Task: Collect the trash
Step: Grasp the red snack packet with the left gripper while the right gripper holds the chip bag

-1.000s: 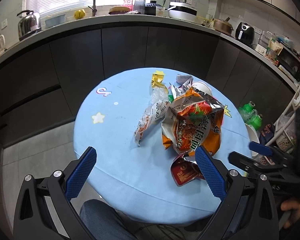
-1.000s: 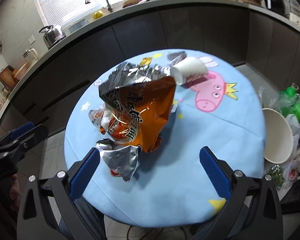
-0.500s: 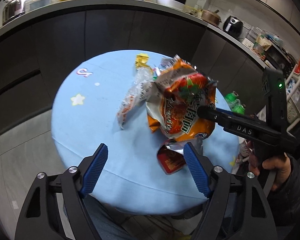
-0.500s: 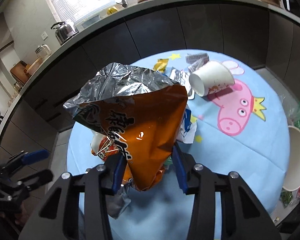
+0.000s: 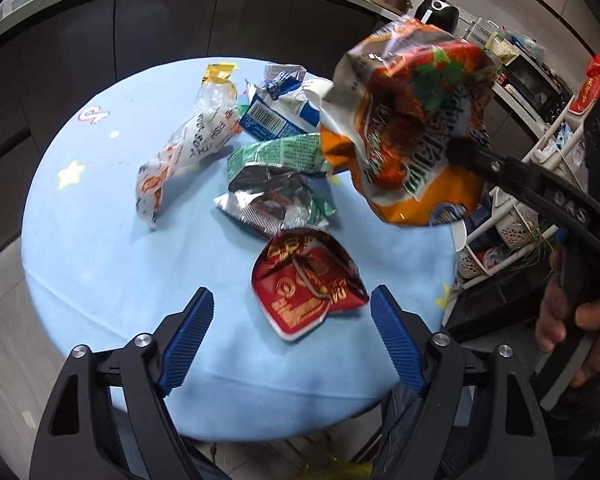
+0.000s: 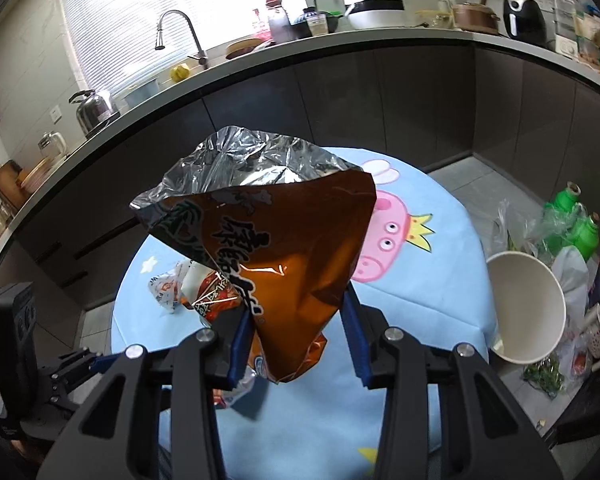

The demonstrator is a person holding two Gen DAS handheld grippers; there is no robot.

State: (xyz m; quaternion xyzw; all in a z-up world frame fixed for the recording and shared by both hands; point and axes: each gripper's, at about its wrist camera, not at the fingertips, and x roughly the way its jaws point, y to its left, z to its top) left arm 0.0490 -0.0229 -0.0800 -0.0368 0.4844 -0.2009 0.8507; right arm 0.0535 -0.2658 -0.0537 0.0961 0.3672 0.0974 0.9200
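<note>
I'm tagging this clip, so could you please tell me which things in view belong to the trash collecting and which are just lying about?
Job:
- orange bag, held in the right tongs
- red packet, ahead of the open left tongs
- green wrapper
- clear wrapper
- blue carton
- paper tub

Lying about:
- kettle
- air fryer
- tap

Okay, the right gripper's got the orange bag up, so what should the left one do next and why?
Probably lower the left gripper onto the red wrapper: its jaws, just opening, stand wide and empty, and the wrapper lies flat on the table just ahead of its fingertips.
</note>
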